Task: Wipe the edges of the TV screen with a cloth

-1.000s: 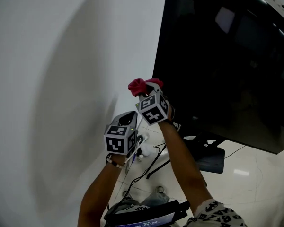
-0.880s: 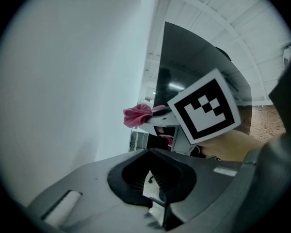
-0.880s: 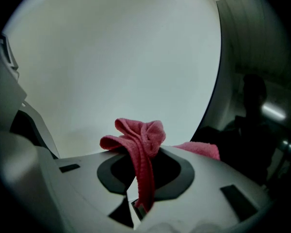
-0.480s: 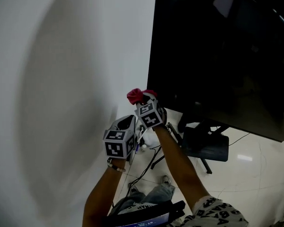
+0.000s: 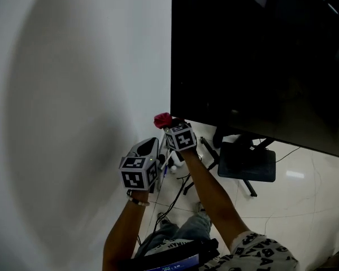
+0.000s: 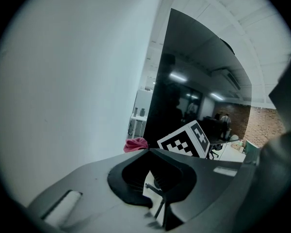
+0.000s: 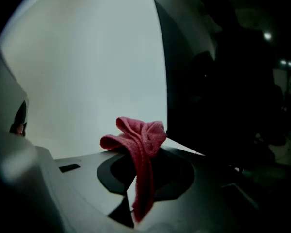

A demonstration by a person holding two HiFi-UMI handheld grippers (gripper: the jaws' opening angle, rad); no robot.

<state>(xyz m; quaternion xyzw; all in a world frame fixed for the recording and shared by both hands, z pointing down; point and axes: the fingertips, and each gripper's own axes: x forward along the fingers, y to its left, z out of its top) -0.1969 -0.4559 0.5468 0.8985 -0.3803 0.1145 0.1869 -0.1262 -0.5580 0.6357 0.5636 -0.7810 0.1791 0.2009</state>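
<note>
Plainly, the white wall [image 5: 73,95] stands close beside the TV [image 5: 260,55], so there is little room along the screen's left edge, and a wide sweep could knock a tool against the plaster. The TV rests on a floor stand [image 5: 247,161]; pressing too hard on its frame could probably rock or turn it. Loose cables [image 5: 175,199] lie on the floor near the person's feet and could catch a shoe during a step sideways. The left gripper [image 6: 148,152] hangs lower and nearer the wall, with its jaws pressed together on nothing. The right gripper [image 7: 138,164] pinches the pink cloth [image 7: 136,135] by a narrow fold, with a bunched tuft above the tips. That tuft sits just beside the TV's lower left corner, though contact cannot be judged. Since so little fabric sticks out, the hard jaw tips might scrape the screen, or dragging might pull the fold free.
</note>
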